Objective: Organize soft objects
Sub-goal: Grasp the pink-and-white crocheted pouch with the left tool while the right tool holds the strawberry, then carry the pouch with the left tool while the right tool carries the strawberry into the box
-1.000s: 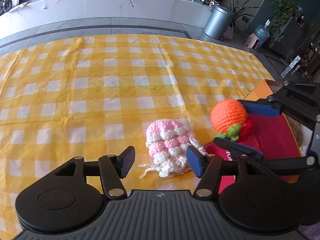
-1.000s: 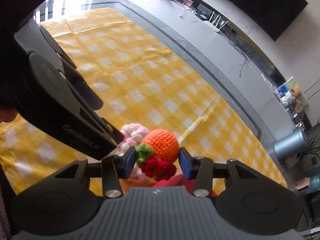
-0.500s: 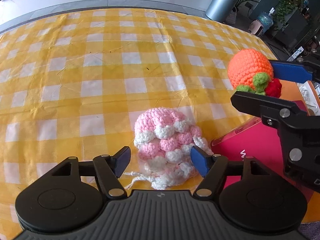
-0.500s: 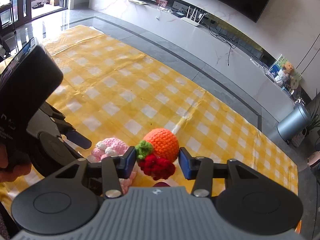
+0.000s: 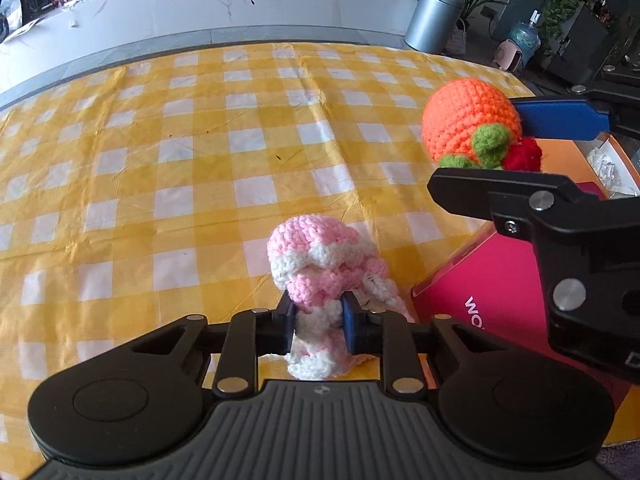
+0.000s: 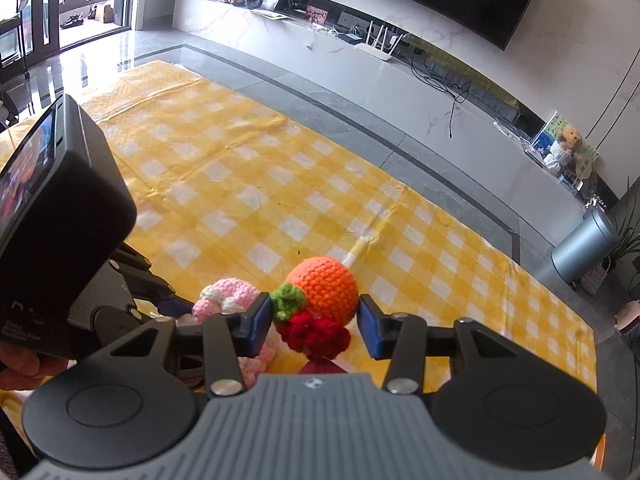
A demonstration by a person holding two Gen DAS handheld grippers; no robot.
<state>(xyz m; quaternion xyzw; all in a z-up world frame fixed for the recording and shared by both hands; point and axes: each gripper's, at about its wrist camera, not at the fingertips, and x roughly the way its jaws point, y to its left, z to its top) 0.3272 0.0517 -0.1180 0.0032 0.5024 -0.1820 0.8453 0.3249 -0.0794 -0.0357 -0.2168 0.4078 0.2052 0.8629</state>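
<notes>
While our left tongs (image 5: 316, 322) close on the pink-and-white crochet toy (image 5: 320, 268) lying on the yellow checked tablecloth (image 5: 200, 160), our right tongs (image 6: 314, 320) clamp the orange crochet fruit (image 6: 326, 288); soft yarn could slip or snag.

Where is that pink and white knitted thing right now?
In the left wrist view, the pink and white knitted thing sits low and central on the yellow checked cloth, between the closing left tongs, beside the red box.
</notes>
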